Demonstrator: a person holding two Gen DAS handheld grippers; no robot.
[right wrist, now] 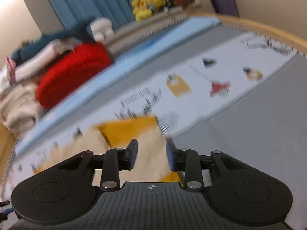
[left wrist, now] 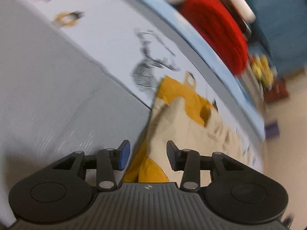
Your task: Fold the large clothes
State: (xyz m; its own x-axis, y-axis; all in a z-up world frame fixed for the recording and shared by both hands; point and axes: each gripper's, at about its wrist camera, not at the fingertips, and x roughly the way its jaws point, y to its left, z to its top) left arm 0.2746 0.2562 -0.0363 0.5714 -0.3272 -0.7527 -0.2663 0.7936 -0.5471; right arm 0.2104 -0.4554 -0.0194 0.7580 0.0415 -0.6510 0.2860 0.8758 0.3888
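Note:
A beige and mustard-yellow garment (left wrist: 184,122) lies on a printed white and grey bed cover (left wrist: 107,38). My left gripper (left wrist: 148,154) is open and empty, hovering over the garment's near edge. In the right wrist view the same garment (right wrist: 142,143) lies folded flat with a yellow panel on top. My right gripper (right wrist: 151,153) is open and empty just above the beige part. Both views are blurred by motion.
A red folded garment (right wrist: 74,72) and beige and white clothes (right wrist: 17,103) are piled at the far side of the bed. A light blue mat (right wrist: 134,51) runs along that side. Blue curtains (right wrist: 86,2), yellow plush toys (right wrist: 147,3) and a wooden bed rail (right wrist: 259,25) lie beyond.

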